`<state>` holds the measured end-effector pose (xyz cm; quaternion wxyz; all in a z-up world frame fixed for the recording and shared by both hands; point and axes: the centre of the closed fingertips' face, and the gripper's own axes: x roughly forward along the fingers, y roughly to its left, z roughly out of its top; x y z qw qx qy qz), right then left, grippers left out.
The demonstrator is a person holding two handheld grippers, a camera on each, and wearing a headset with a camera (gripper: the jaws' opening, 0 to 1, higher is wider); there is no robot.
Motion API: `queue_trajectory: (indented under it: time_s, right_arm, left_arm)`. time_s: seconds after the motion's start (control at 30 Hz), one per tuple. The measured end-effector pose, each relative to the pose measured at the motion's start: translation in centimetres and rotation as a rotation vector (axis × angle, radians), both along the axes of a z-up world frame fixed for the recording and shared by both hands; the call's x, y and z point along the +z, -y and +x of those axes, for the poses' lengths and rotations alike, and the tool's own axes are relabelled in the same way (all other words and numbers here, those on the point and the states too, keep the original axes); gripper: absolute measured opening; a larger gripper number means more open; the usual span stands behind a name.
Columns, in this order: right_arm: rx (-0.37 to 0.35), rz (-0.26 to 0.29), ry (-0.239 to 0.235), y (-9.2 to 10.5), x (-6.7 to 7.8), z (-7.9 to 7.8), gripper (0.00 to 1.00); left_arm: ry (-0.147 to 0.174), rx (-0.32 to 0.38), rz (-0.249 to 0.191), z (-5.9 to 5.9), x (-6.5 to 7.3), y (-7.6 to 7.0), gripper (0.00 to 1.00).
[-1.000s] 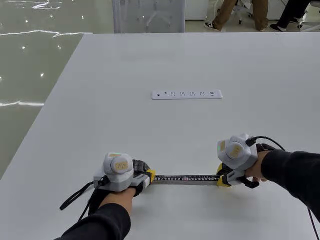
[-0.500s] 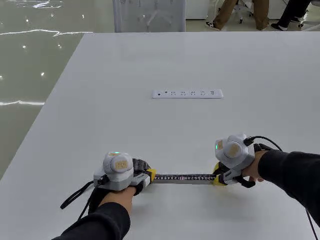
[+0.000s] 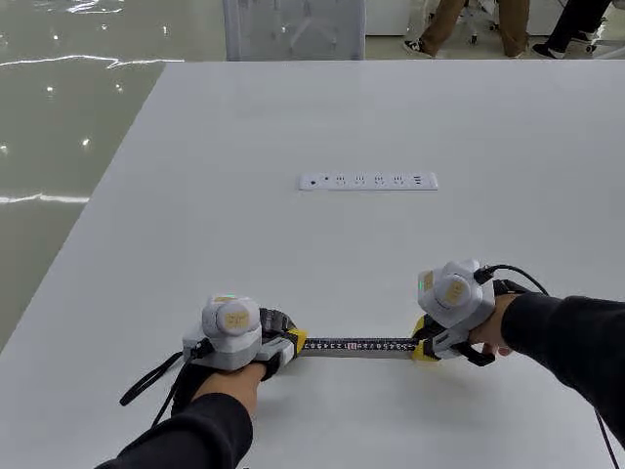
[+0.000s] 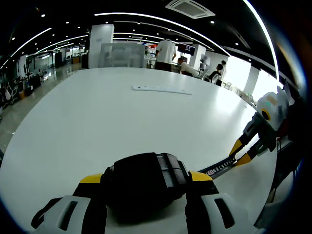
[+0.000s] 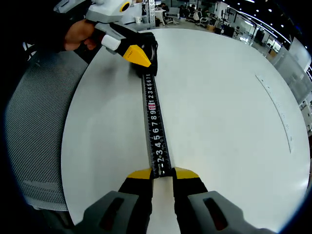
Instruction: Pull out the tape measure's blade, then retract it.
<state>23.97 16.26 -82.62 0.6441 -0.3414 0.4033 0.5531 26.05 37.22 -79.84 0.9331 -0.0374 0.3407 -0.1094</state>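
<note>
- Workbench point(image 3: 410, 117) carries our whole job near its front edge; a power strip point(image 3: 368, 181) lies well apart, farther back.
- Blade point(image 5: 155, 122) runs low along the surface, its long axis straight between our two grippers; retracting, we judge, means easing the right one along that line toward the left.
- Tape measure case point(image 4: 141, 170) sits clamped in our left gripper point(image 3: 289, 342).
- Right gripper point(image 5: 162, 173) pinches the blade's tip, jaws almost together.

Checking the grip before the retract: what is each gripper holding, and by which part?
The left gripper clamps the tape measure's case across its sides. The right gripper pinches the tip end of the blade, which is stretched flat between them.
</note>
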Motion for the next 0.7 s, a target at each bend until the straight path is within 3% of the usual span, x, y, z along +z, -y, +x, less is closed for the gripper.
queue_trajectory:
  time_s: [0.7]
  right_arm:
    - [-0.016, 0.022, -0.003, -1.8, -0.1, 0.1, 0.12]
  left_arm:
    - [-0.007, 0.0, -0.006, 0.0, 0.0, 0.0, 0.61]
